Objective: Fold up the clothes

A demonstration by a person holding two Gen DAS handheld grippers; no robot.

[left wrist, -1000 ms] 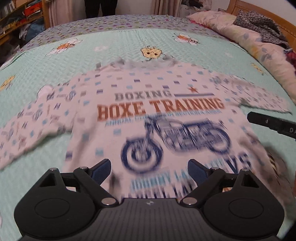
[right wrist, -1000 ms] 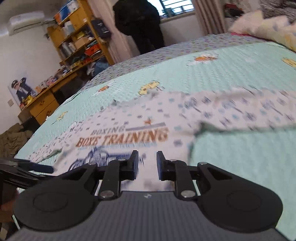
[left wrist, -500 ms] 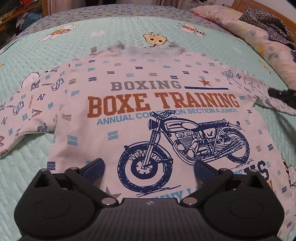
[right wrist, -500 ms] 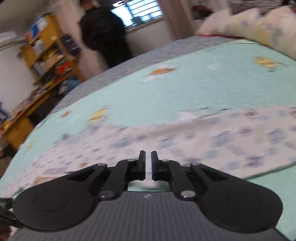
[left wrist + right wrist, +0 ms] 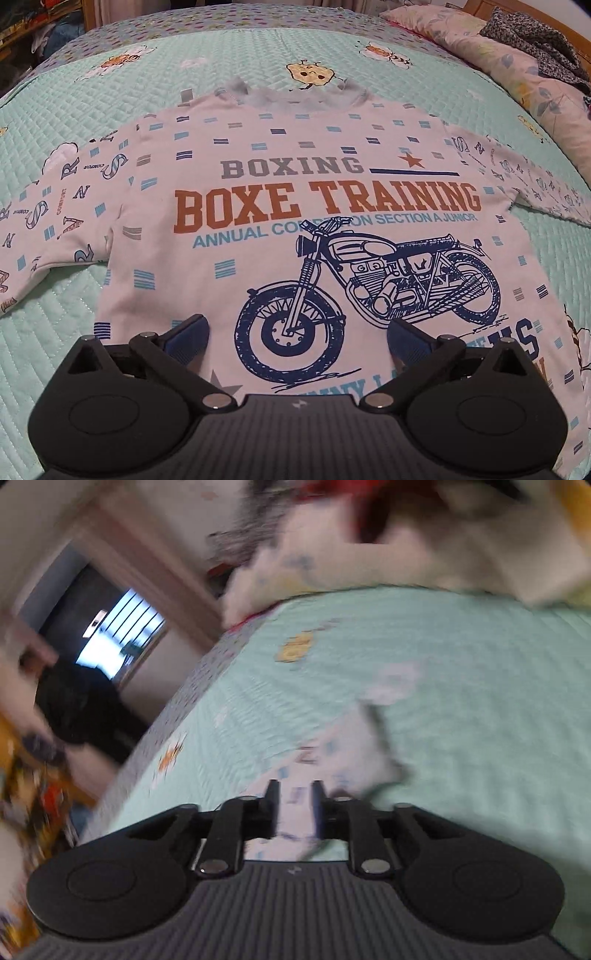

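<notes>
While the left gripper [image 5: 297, 334] is hovering wide open over the flattened shirt [image 5: 295, 206], the right gripper [image 5: 294, 804], jaws just parting narrowly, is swinging toward a sleeve [image 5: 332, 753] to fold.

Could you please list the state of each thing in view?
Shirt: spread flat, print up, unfolded.
Left tool: wide open over the hem, holding nothing.
Right tool: jaws just opening, sleeve between them, not pinched.
Bedspread: smooth under the shirt.
</notes>
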